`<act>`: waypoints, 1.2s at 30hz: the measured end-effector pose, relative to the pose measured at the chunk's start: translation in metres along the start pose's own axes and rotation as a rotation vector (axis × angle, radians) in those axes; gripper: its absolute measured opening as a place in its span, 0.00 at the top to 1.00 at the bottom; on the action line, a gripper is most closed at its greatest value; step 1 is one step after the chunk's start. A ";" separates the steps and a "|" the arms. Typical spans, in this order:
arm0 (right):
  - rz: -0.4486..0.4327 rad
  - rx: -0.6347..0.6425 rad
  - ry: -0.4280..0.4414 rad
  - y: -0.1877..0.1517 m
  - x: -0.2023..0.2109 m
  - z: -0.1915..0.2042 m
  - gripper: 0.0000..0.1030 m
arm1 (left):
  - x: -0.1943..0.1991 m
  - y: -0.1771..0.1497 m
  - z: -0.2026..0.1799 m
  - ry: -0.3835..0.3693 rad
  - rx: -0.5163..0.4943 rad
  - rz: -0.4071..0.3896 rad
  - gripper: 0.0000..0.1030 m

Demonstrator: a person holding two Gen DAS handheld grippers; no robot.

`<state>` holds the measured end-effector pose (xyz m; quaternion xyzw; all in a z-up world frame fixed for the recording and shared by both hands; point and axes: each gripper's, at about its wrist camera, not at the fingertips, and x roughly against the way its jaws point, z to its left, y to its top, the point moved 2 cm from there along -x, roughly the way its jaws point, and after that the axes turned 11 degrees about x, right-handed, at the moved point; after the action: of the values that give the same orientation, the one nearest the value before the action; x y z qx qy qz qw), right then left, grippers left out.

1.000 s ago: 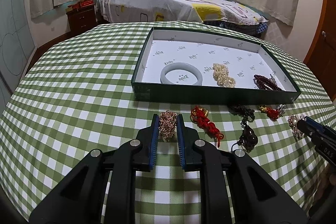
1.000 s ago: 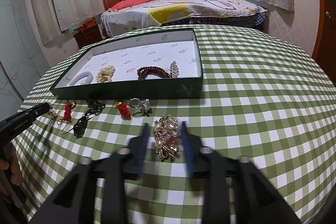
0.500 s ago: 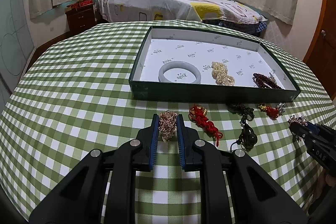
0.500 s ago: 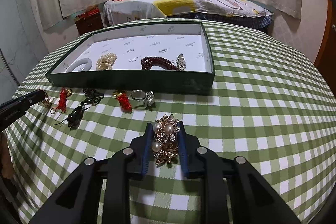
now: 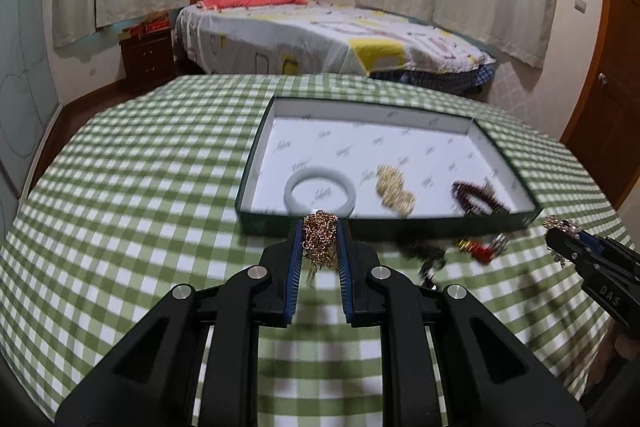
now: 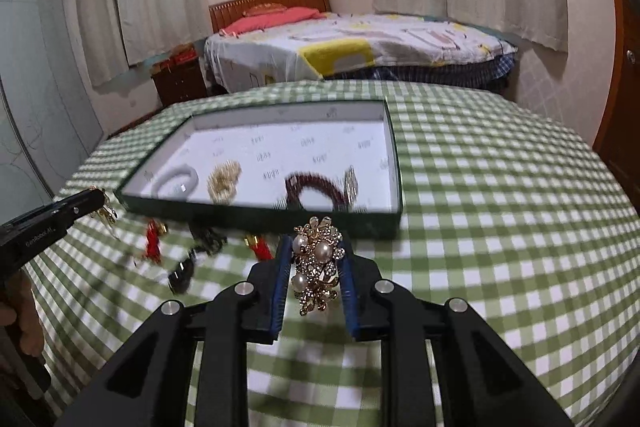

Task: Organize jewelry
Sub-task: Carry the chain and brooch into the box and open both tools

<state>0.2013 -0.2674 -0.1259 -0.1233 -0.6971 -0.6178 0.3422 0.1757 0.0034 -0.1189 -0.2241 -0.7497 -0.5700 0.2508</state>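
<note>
Gold chain [image 5: 319, 237] pinched between the pads of the left gripper [image 5: 320, 247] and lifted clear of the checked cloth [image 5: 120, 227], just short of the near wall of the tray [image 5: 256, 227], likely so as to clear that wall and land beside the bangle [image 5: 320, 191]. Pearl brooch [image 6: 316, 267] clamped likewise in the right gripper [image 6: 315, 269], also off the cloth, near the tray's front right corner. Red tassels [image 6: 154, 241] and dark pieces [image 6: 192, 259] left lying along the wall, apparently awaiting their turn.
</note>
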 end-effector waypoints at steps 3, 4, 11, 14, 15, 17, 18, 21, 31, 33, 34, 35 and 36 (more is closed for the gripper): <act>-0.023 0.005 -0.001 0.014 -0.002 -0.001 0.77 | 0.001 0.014 -0.009 -0.016 -0.007 -0.024 0.84; -0.033 0.007 -0.003 0.020 -0.003 -0.002 0.77 | 0.000 0.019 -0.011 -0.022 -0.008 -0.031 0.84; -0.086 0.013 -0.008 0.062 -0.019 -0.011 0.77 | -0.021 0.055 -0.027 -0.032 -0.027 -0.078 0.84; -0.094 0.022 -0.010 0.075 -0.032 -0.011 0.77 | -0.037 0.068 -0.030 -0.032 -0.026 -0.076 0.84; -0.093 0.025 -0.010 0.077 -0.035 -0.011 0.77 | -0.046 0.073 -0.031 -0.030 -0.026 -0.075 0.84; -0.087 0.026 -0.008 0.084 -0.049 -0.012 0.77 | -0.060 0.079 -0.033 -0.022 -0.029 -0.071 0.84; -0.082 0.024 -0.006 0.086 -0.055 -0.012 0.77 | -0.065 0.079 -0.034 -0.019 -0.031 -0.068 0.84; -0.058 0.025 -0.001 0.088 -0.074 -0.011 0.77 | -0.090 0.082 -0.035 -0.003 -0.037 -0.042 0.84; 0.075 0.010 0.021 0.084 -0.134 -0.020 0.77 | -0.165 0.077 -0.030 0.052 -0.026 0.118 0.84; 0.092 0.013 0.021 0.084 -0.139 -0.020 0.77 | -0.171 0.077 -0.029 0.061 -0.026 0.137 0.84; 0.099 0.013 0.022 0.083 -0.141 -0.020 0.77 | -0.173 0.077 -0.030 0.064 -0.028 0.144 0.84; 0.111 0.012 0.023 0.082 -0.143 -0.020 0.77 | -0.176 0.077 -0.031 0.067 -0.031 0.150 0.84; 0.115 0.010 0.022 0.082 -0.145 -0.021 0.77 | -0.179 0.076 -0.031 0.069 -0.035 0.157 0.84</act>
<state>0.3640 -0.2337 -0.1536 -0.1544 -0.6882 -0.5949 0.3855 0.3651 -0.0168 -0.1681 -0.2670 -0.7106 -0.5689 0.3164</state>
